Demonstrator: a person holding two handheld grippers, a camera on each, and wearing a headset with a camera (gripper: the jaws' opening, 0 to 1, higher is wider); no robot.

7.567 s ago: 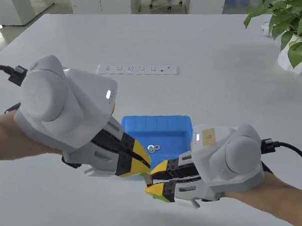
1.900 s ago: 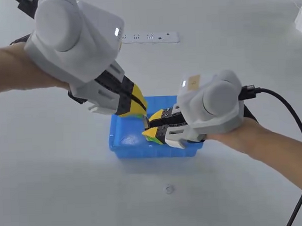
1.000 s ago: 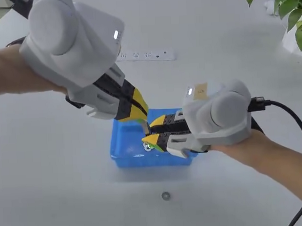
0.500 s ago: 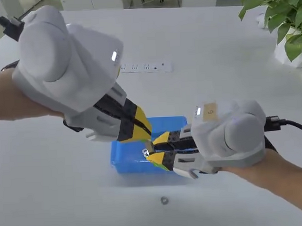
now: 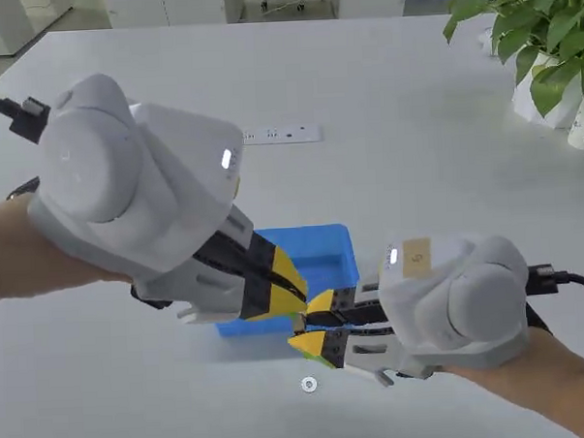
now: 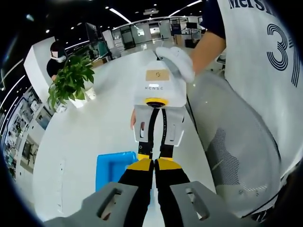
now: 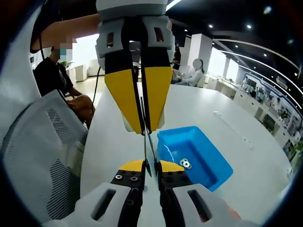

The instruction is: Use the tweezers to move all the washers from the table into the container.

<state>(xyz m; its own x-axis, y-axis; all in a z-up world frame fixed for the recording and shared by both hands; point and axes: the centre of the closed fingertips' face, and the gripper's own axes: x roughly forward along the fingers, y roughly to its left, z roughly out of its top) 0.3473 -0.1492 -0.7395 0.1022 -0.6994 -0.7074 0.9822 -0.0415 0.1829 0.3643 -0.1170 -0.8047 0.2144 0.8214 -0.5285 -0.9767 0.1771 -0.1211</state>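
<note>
Washer (image 5: 309, 384) just beside right gripper (image 5: 304, 325)

we see white table (image 5: 435, 174), blue container (image 5: 323, 256) on it, one washer (image 5: 309, 384) loose near it, power strip (image 5: 282, 135) well apart

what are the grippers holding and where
Thin metal tweezers, one end in the left gripper's shut yellow tips, the other in the right gripper's.
</note>
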